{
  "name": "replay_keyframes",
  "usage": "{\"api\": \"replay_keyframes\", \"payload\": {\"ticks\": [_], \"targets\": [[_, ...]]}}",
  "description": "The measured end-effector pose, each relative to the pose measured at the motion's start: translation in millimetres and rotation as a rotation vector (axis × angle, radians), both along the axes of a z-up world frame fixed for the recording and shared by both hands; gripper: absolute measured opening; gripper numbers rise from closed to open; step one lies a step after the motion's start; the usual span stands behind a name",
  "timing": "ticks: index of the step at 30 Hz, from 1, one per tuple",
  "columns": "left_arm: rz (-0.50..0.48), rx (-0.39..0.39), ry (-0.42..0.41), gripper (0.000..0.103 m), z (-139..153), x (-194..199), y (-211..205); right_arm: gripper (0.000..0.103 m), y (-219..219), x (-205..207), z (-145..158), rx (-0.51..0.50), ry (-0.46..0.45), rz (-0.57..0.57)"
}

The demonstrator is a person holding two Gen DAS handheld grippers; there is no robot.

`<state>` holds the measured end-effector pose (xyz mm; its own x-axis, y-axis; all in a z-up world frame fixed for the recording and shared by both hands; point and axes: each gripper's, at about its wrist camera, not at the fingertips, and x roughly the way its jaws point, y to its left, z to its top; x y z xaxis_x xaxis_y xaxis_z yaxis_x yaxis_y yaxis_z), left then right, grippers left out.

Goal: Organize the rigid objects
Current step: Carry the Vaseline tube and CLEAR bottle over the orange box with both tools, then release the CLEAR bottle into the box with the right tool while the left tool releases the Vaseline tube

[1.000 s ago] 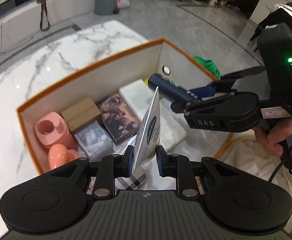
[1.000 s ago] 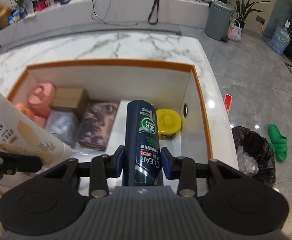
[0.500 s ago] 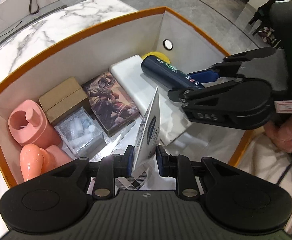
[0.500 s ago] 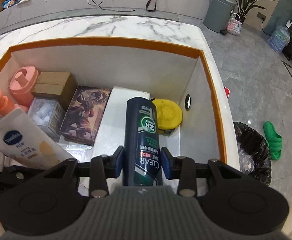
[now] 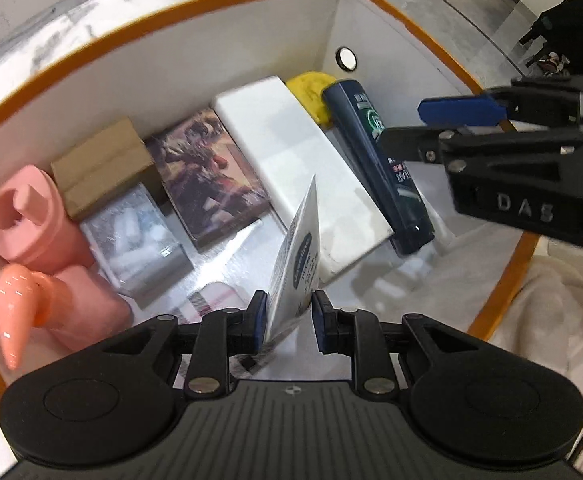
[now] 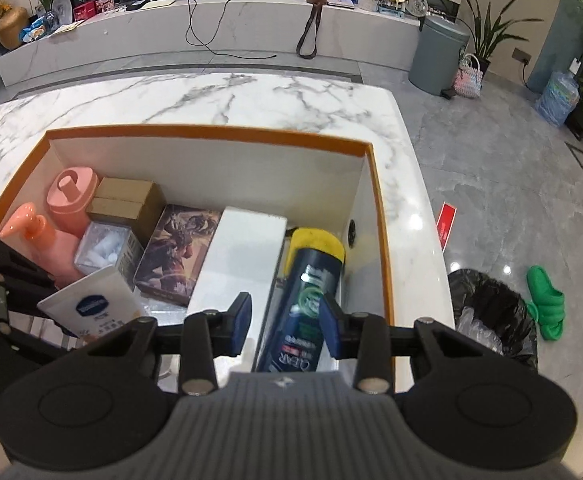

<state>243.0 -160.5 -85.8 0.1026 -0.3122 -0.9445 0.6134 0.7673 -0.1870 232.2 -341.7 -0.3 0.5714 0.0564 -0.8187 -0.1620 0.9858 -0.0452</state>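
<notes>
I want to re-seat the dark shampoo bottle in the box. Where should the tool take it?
Grip the dark shampoo bottle across its mid-body, coming from above. It lies flat along the white box, its far end against the yellow object; only its upper side is free.

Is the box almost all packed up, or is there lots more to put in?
Nearly packed. Lying in the orange box already are the pink containers, the brown carton, the picture box and the long white box. The right claw is open, and the dark shampoo bottle lies inside. The left claw holds the white lotion tube, which goes in next.
</notes>
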Motion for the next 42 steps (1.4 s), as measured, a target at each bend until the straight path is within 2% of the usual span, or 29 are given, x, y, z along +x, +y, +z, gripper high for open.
{"api": "replay_keyframes", "payload": {"ticks": [10, 15, 19, 22, 24, 28, 32, 35, 37, 38, 41, 42], "targets": [[-0.008, 0.038, -0.008, 0.027, 6.8, -7.0, -5.3, 0.037, -2.1, -11.3, -7.3, 0.042, -0.002, -0.005], [0.022, 0.027, 0.024, 0.028, 5.6, -2.3, -4.4, 0.037, -0.2, -16.0, -6.6, 0.053, -0.004, -0.005], [0.072, -0.013, 0.036, 0.042, 8.5, -2.3, 2.9, 0.038, 0.3, -21.9, -2.9, 0.069, -0.005, -0.003], [0.094, -0.015, 0.021, 0.047, 16.4, -5.8, 7.6, 0.038, -0.1, -27.0, 0.4, 0.069, -0.010, -0.007], [0.102, -0.026, 0.005, 0.047, 24.8, -9.8, 10.7, 0.038, -0.7, -31.1, 4.0, 0.074, -0.014, -0.011], [0.113, -0.058, -0.072, 0.048, 50.2, -24.3, 17.8, 0.041, -1.3, -41.6, 15.9, 0.088, -0.032, -0.008], [0.132, -0.076, -0.206, 0.049, 83.4, -45.6, 27.4, 0.045, 0.5, -56.6, 33.1, 0.097, -0.072, 0.002], [0.188, -0.136, -0.303, 0.051, 108.6, -62.5, 42.1, 0.051, 1.9, -70.5, 47.3, 0.121, -0.108, 0.019], [0.239, -0.176, -0.371, 0.060, 124.8, -74.0, 53.7, 0.058, 3.9, -81.6, 56.0, 0.141, -0.137, 0.041], [0.265, -0.186, -0.407, 0.061, 131.4, -79.7, 59.0, 0.060, 5.2, -87.6, 60.2, 0.151, -0.154, 0.050], [0.337, -0.163, -0.550, 0.067, 145.9, -99.4, 71.0, 0.064, 10.6, -104.8, 70.0, 0.172, -0.201, 0.072], [0.356, -0.150, -0.604, 0.069, 148.9, -106.2, 73.5, 0.068, 12.7, -109.9, 71.9, 0.178, -0.214, 0.079]]}}
